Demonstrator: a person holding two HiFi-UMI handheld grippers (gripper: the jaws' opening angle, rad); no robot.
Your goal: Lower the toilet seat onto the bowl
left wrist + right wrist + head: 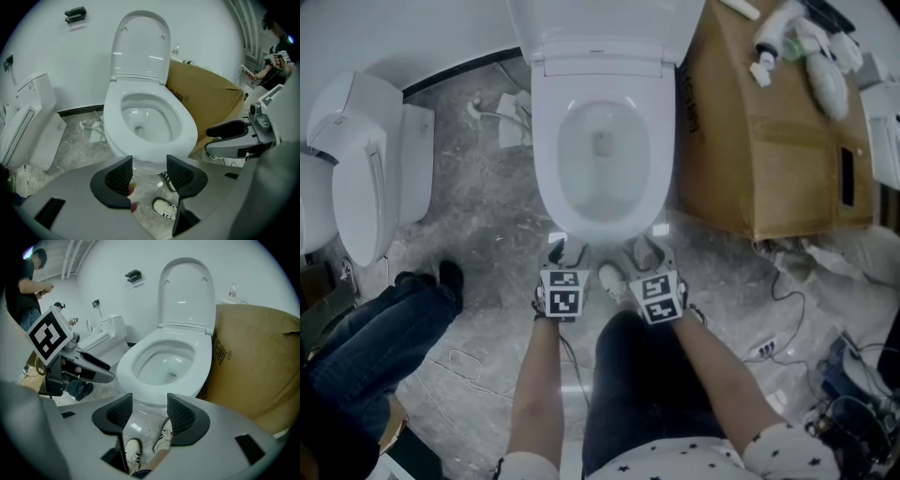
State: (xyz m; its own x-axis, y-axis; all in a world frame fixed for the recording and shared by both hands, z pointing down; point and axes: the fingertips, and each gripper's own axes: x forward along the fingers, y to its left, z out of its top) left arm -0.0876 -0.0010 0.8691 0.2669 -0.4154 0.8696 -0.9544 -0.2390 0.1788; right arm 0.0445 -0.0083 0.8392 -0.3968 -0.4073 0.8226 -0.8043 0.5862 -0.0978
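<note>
The white toilet [600, 141] stands straight ahead. A wide white ring [150, 117] lies flat on the bowl, and one solid white panel [140, 44] stands upright against the wall behind it. In the right gripper view the ring [168, 357] and the upright panel [186, 291] look the same. My left gripper [558, 251] and right gripper [649, 251] hover side by side just in front of the bowl's front edge, without touching it. The left gripper [149, 171] is open with nothing between its ribbed pads. The right gripper [149, 409] is open and empty too.
A large cardboard box [769, 141] with bottles [797, 47] on top stands right of the toilet. A second toilet [366, 169] is at the left, with another person's jeans-clad legs [375, 319] near it. Cables [778, 347] lie on the floor at the right. My shoe [612, 278] is under the grippers.
</note>
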